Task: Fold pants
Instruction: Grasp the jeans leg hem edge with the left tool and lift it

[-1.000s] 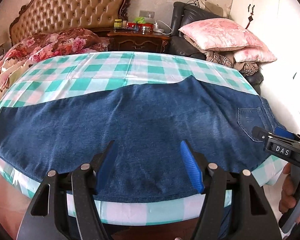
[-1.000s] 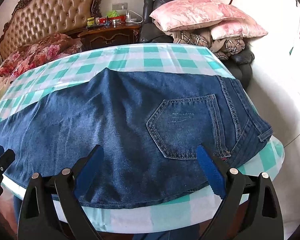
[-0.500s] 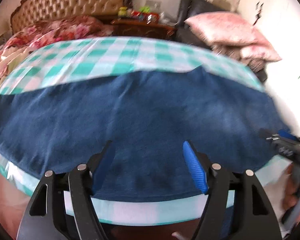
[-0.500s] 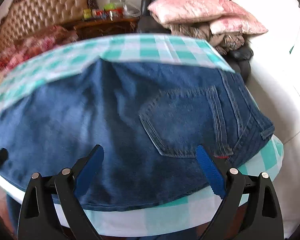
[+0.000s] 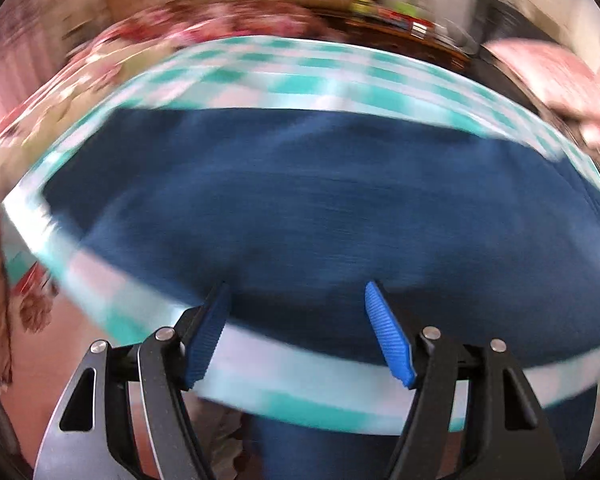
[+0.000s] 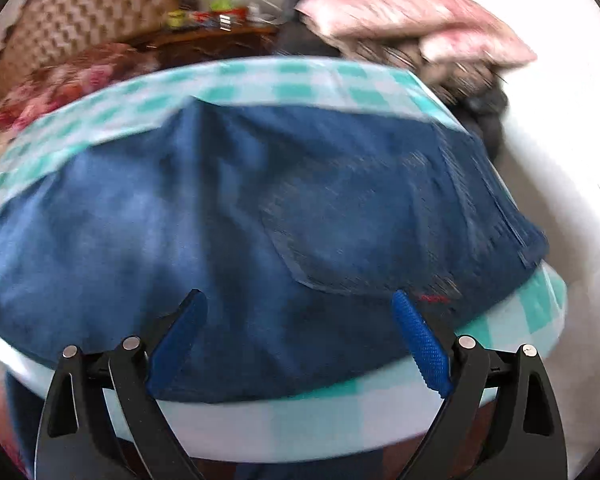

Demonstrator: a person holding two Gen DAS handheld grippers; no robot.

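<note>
Dark blue jeans (image 5: 320, 208) lie flat across a table with a teal-and-white check cloth (image 5: 300, 68), legs to the left, waist to the right. My left gripper (image 5: 296, 300) hovers open over the near edge of the leg part, nothing between its blue pads. In the right wrist view the jeans (image 6: 220, 220) show a back pocket (image 6: 352, 240) and the waistband (image 6: 512, 216) at the right. There my right gripper (image 6: 300, 308) stands open above the near edge below the pocket, with no cloth pinched. Both views are blurred.
Behind the table stand a bed with a tufted headboard (image 6: 96, 12) and flowered bedding (image 5: 204, 28), a dark wooden nightstand (image 6: 216, 40) with small items, and a black chair piled with pink pillows (image 6: 400, 12). A white wall (image 6: 560, 128) lies to the right.
My left gripper has swept left along the jeans' near edge toward the leg end and dropped lower; the right gripper is gone from its view. The right gripper has stayed over the pocket.
</note>
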